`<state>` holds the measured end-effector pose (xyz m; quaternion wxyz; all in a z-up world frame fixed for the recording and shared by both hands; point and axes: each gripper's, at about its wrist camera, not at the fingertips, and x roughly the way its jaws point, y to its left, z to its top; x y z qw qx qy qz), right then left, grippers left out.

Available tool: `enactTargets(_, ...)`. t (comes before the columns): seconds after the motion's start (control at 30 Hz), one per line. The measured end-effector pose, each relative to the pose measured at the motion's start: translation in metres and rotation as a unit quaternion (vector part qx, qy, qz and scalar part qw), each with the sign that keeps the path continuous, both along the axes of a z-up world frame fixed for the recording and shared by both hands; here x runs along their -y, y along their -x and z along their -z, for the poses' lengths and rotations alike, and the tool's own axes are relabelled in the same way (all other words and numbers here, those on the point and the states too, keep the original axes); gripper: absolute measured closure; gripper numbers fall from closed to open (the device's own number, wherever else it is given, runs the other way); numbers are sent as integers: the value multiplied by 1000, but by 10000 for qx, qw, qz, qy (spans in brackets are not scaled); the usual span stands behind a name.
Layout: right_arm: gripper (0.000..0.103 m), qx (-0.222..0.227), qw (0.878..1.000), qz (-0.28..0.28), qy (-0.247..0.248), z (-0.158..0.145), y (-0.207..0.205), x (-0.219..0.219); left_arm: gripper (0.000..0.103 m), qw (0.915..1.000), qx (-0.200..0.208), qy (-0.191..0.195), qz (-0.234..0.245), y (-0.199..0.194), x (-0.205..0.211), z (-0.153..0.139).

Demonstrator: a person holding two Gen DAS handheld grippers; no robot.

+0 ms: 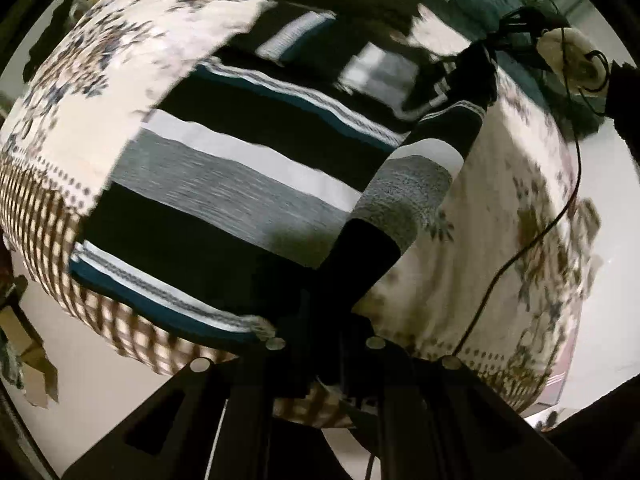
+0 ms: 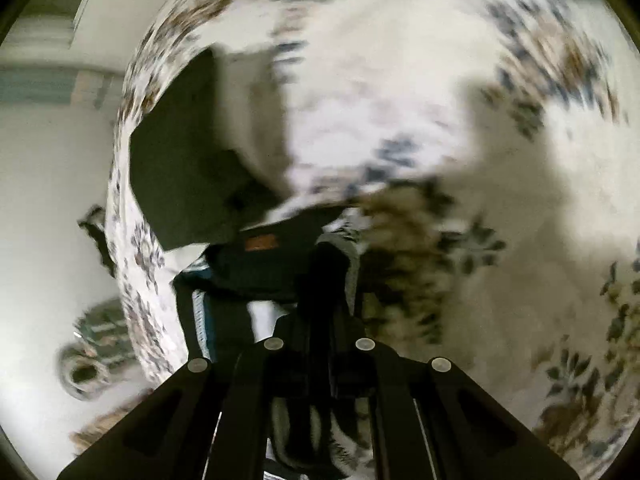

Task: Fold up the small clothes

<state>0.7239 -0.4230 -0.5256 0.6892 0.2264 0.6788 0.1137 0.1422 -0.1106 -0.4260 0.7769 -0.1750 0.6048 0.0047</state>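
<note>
Striped knit garment (image 1: 224,184) lies on the floral-covered bed (image 1: 512,200), one edge lifted. Left gripper (image 1: 324,308) and right gripper (image 2: 320,280) each clamp its fabric. Soft, light and floppy; best held at corners.

The left claw (image 1: 326,320) is closed, its fingers pinching the edge of the striped shirt (image 1: 224,184) low in the left wrist view. The right claw (image 2: 320,292) is also closed, clamped on a bunched fold of the same shirt, raised above the bed.
</note>
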Motion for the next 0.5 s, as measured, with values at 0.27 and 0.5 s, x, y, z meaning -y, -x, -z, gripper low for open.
enactTargets(0.27, 97, 260, 9923, -895, 820, -44, -29, -208, 97, 9970, 109, 557, -534, 5, -111, 2)
enactTargets(0.5, 97, 145, 9778, -1496, 1456, 10, -43, -373, 97, 9895, -109, 970, -1070, 19, -184, 41)
